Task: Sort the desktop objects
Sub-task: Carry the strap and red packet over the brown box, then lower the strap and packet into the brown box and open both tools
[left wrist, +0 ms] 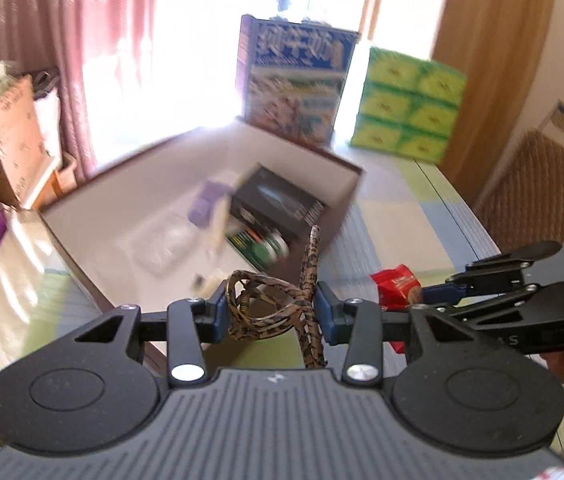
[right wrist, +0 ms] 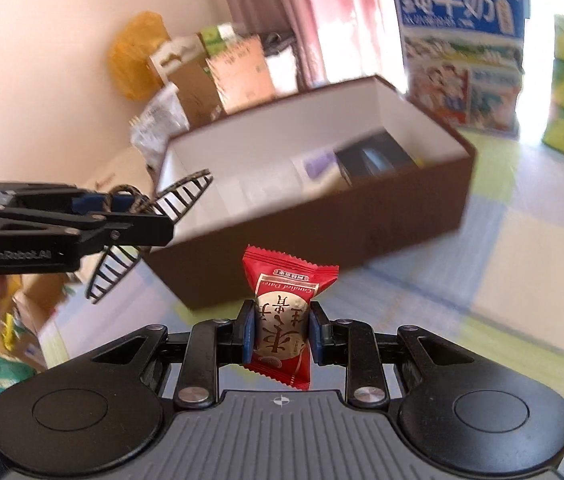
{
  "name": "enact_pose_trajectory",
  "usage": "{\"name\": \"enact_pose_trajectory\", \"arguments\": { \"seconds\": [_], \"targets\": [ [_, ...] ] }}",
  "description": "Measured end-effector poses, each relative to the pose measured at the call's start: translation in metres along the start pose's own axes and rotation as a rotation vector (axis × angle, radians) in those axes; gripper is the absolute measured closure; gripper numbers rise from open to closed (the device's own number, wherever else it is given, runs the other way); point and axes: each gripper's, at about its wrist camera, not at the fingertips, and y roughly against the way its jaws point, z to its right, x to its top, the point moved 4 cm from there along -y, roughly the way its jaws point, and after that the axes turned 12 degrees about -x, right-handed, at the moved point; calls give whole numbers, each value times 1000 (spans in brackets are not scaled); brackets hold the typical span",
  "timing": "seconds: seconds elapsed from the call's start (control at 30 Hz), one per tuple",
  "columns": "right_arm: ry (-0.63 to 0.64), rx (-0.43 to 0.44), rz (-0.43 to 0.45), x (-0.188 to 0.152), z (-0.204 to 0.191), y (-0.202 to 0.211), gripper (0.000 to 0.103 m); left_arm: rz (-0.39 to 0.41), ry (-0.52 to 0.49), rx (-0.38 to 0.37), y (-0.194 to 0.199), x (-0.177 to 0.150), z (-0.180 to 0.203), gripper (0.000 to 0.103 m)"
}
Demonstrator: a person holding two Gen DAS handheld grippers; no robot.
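1. My left tongs [left wrist: 269, 312] are clamped on a leopard-print hair claw clip with a coiled spring [left wrist: 277, 308]. Its blue pads [left wrist: 221, 312] press the clip from both sides, and one patterned arm sticks up past the tips.
2. My right tongs [right wrist: 279, 330] are squeezed tight on a red foil-wrapped candied date sweet [right wrist: 282, 320], held upright with its crimped top edge pointing up, clear of the surface.
3. Both items hang over the checked green, blue and cream cloth on the surface [right wrist: 502, 300], just in front of the open brown cardboard box with a white inside [right wrist: 362, 216].
4. Already in the box: a black carton [left wrist: 277, 204], a small purple block [left wrist: 205, 204] beside it, and something clear and plastic I can't make out through the blur.
5. Behind the box stand a blue printed milk carton case [right wrist: 462, 52] and a stack of bright green packs [left wrist: 406, 104] to its right.
6. From the right wrist view, the left tongs show up at the left edge, with the clip's teeth fanning out toward the box.
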Motion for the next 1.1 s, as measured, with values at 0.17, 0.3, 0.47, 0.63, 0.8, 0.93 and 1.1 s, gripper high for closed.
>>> {"name": "enact_pose_trajectory", "arguments": {
  "seconds": [0.17, 0.3, 0.47, 0.63, 0.8, 0.93, 1.1],
  "targets": [
    [28, 19, 65, 48, -14, -9, 79, 36, 34, 55, -6, 27, -35, 66],
    [52, 11, 92, 83, -23, -28, 79, 29, 36, 92, -24, 44, -60, 66],
    [65, -33, 59, 110, -25, -71, 79, -10, 81, 78, -58, 49, -89, 66],
    [89, -72, 7, 125, -23, -112, 79, -84, 98, 62, -90, 47, -114, 66],
    [108, -108, -73, 123, -18, -150, 79, -156, 97, 58, -117, 44, -130, 66],
    [107, -120, -120, 117, -13, -170, 79, -207, 104, 46, -136, 39, -136, 66],
    [98, -121, -150, 114, -8, -182, 79, -255, 98, 61, -150, 37, -141, 66]
  ]
}}
